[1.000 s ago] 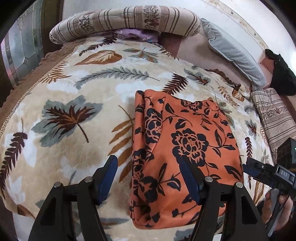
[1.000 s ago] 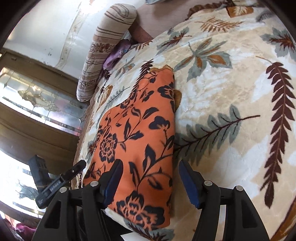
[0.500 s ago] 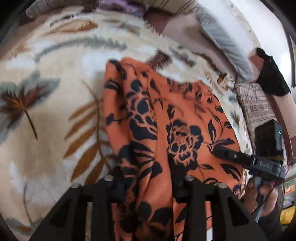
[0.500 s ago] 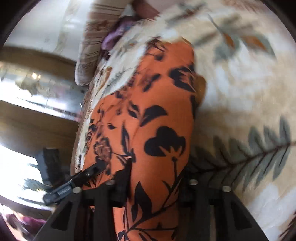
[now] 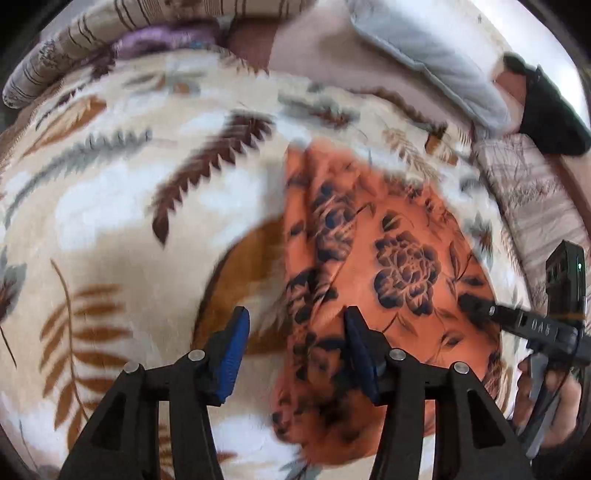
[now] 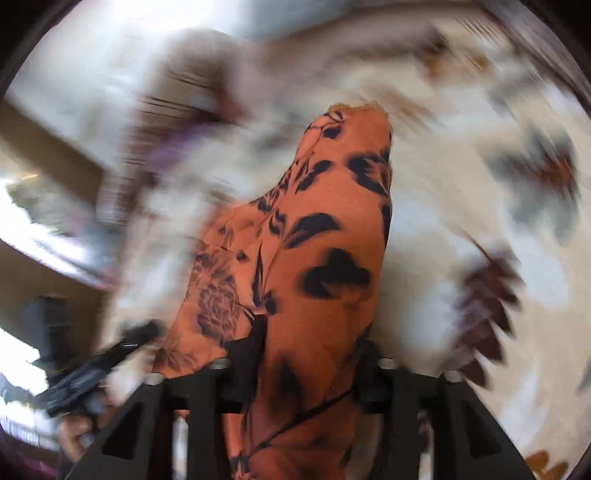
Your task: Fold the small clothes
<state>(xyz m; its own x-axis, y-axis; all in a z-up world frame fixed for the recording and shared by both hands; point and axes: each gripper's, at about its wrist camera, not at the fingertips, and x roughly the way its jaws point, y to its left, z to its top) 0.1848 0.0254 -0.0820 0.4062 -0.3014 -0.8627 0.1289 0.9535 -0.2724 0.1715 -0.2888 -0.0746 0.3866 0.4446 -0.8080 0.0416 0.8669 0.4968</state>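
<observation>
The folded orange garment with dark flowers [image 5: 388, 266] lies on the leaf-patterned blanket [image 5: 122, 229]. My left gripper [image 5: 295, 350] is open, blue pads apart; its right finger lies over the garment's left edge and holds nothing. My right gripper [image 6: 310, 354] is shut on the garment [image 6: 325, 258], which runs up between its jaws and hangs lifted off the blanket. The right wrist view is heavily blurred. The right gripper also shows at the left wrist view's right edge [image 5: 524, 325].
A striped bolster [image 5: 110, 33] and purple cloth [image 5: 162, 40] lie at the bed's far end. A grey pillow [image 5: 424, 55], a black item [image 5: 550, 110] and a striped cushion [image 5: 532, 199] lie to the right. A window frame shows blurred at the left [image 6: 44, 155].
My left gripper has let go of the garment and opened, shifted left. My right gripper stays shut on the cloth and has lifted and swung it.
</observation>
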